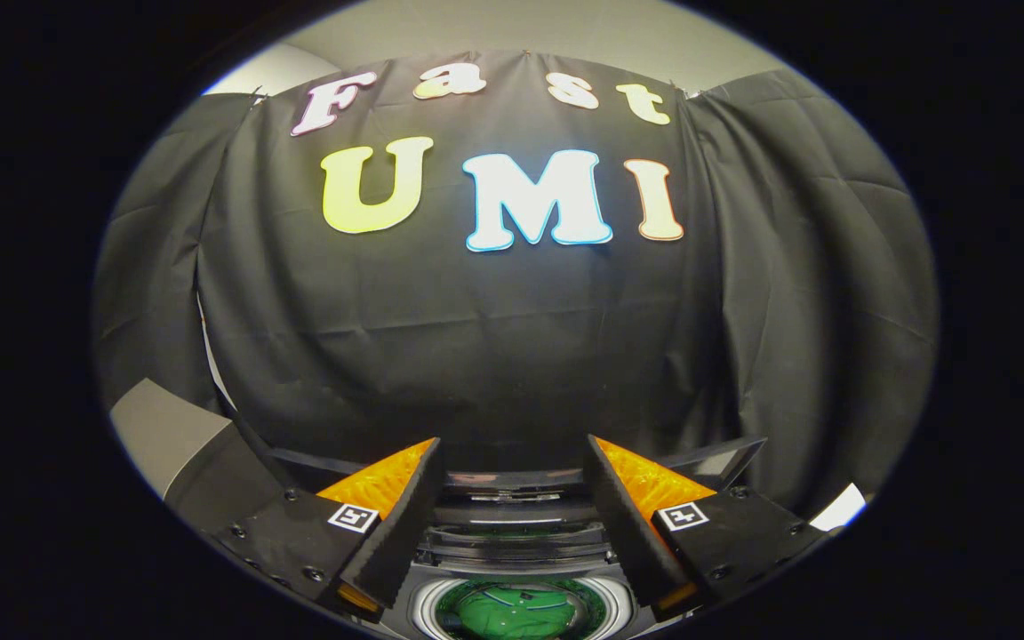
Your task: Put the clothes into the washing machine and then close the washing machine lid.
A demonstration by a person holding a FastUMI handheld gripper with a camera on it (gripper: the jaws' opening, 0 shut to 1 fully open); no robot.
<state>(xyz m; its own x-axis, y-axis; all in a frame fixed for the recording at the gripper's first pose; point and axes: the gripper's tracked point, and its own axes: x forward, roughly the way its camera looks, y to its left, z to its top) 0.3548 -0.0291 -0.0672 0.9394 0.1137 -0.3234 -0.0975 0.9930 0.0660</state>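
Hovered with gripper [512, 462] spread, empty, above washer [521, 582]; green clothes [512, 612] already in drum. Best reached back for lid [512, 480], then lowered evenly.

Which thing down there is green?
The crumpled green cloth inside the white-rimmed washing machine drum, below the open gripper. Its fingers are orange and black, holding nothing.
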